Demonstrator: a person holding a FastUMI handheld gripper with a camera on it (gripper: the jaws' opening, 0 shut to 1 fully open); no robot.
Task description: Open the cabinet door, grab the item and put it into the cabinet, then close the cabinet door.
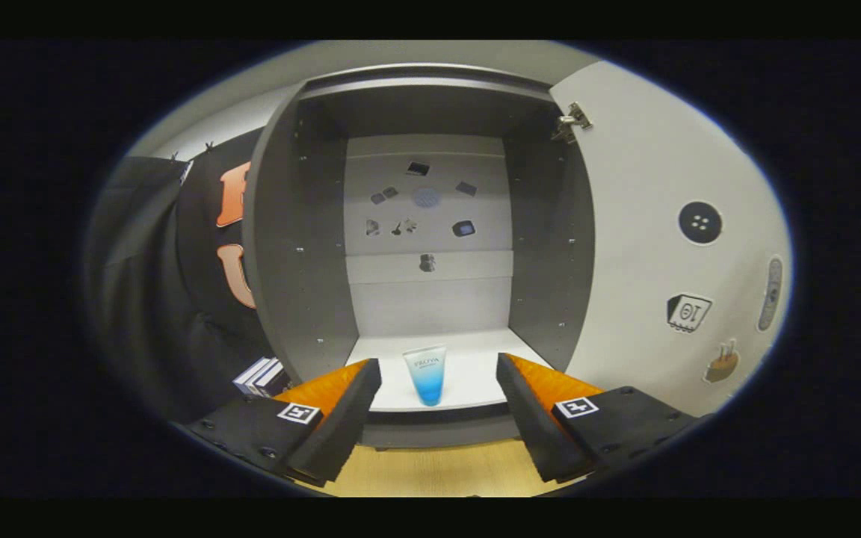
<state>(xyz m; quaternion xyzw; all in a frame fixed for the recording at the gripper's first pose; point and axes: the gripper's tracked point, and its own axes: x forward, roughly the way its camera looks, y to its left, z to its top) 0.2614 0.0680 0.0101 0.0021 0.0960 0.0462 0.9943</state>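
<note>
While the tube (425, 375) stands inside the open cabinet (430, 359), the gripper (438, 407) is spread, empty. Tube looks light, soft, probably slick; grip mid-body.

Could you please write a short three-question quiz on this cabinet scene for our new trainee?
1. True or false: the cabinet door is swung open.
2. Where does the blue tube stand? A) on the wooden tabletop B) on the cabinet floor, near its front edge C) between closed fingers
3. Fill in: the gripper is ____, and its fingers touch nothing.

Key
1. True; the door stands open to the right of the cabinet, its hinge showing at the top.
2. B; the tube stands upright, cap down, just beyond the fingers and in line with the gap between them.
3. open
</note>
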